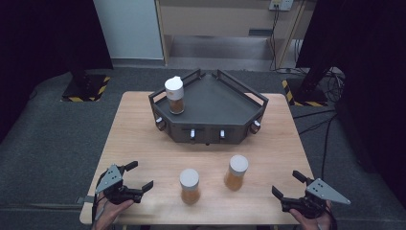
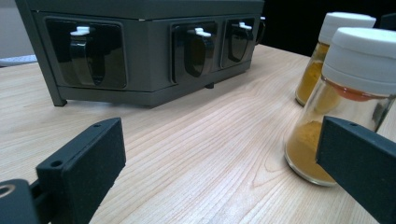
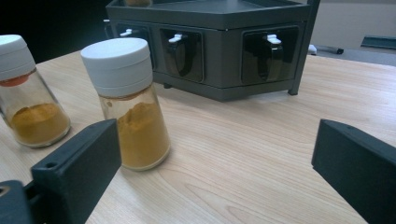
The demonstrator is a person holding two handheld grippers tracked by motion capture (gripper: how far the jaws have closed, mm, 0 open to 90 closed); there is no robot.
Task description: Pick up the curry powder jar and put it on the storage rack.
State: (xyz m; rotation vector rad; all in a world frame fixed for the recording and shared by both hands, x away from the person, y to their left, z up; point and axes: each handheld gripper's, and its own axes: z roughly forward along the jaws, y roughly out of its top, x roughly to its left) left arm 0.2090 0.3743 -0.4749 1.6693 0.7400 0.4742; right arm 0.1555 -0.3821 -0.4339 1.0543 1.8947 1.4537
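Note:
Three glass spice jars with white caps hold orange-yellow powder. One jar point(image 1: 174, 96) stands on the left part of a dark grey rack point(image 1: 225, 103) at the table's middle back. Two stand upright on the bare wood in front of it: the left jar point(image 1: 189, 186) point(image 2: 343, 100) point(image 3: 28, 95) and the right jar point(image 1: 236, 171) point(image 2: 327, 51) point(image 3: 130, 105). My left gripper point(image 1: 140, 175) point(image 2: 219, 163) rests open near the front left corner, with the left jar beside its right jaw. My right gripper point(image 1: 286, 183) point(image 3: 217, 163) is open at the front right, nothing between its jaws.
The rack point(image 2: 140, 46) point(image 3: 210, 42) has raised rails and a front face with several recessed hooks. The wooden table point(image 1: 143, 139) ends close behind both hands. Dark floor, cables and stands surround it.

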